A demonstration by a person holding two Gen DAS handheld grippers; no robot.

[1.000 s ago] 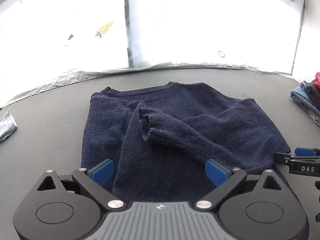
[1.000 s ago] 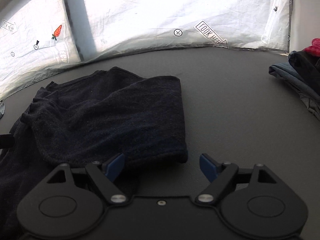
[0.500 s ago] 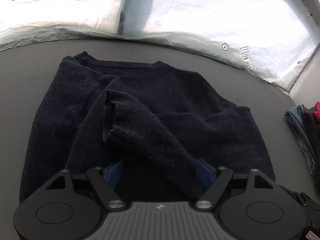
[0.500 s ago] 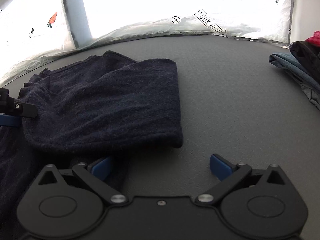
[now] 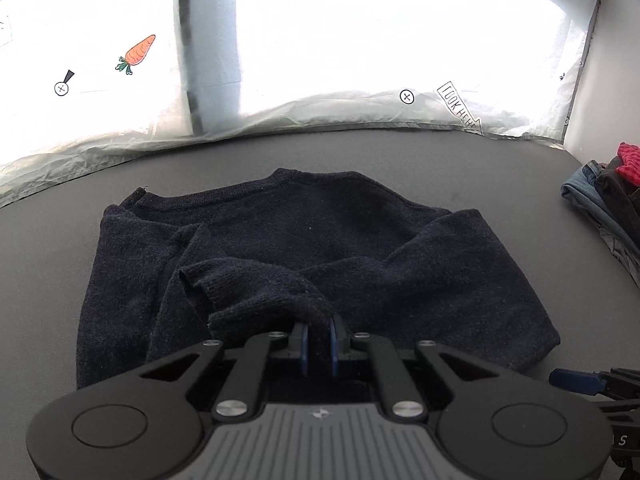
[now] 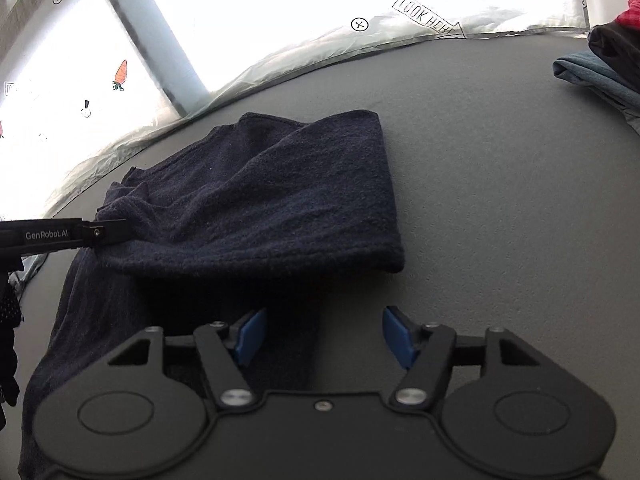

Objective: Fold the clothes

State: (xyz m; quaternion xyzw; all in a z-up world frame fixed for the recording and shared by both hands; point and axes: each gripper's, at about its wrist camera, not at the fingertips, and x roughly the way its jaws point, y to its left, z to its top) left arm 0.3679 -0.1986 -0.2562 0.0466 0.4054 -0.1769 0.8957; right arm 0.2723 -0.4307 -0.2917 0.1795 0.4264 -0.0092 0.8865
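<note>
A dark navy sweater (image 5: 320, 240) lies partly folded on the grey table (image 5: 48, 260), neckline toward the far edge. In the left wrist view my left gripper (image 5: 319, 340) is shut on the sleeve (image 5: 256, 292), pinching a ridge of the knit between its blue pads. From the right wrist view, that same left gripper (image 6: 108, 232) reaches in from the left onto the sweater (image 6: 260, 200). My right gripper (image 6: 324, 336) hovers at the sweater's near right corner, jaws closing. The fabric's edge lies between them, and the pads (image 6: 250, 336) stand clear of it.
A pile of other clothes (image 5: 600, 200), jeans, dark cloth and something red, sits at the table's right edge and also shows as a pile (image 6: 600, 64) in the right wrist view. A bright white sheet with a carrot print (image 5: 136, 54) rises behind the table.
My left gripper moved in over the sleeve and closed on it. The right gripper's jaws widened, then narrowed, and it tilted slightly at the sweater's corner.
</note>
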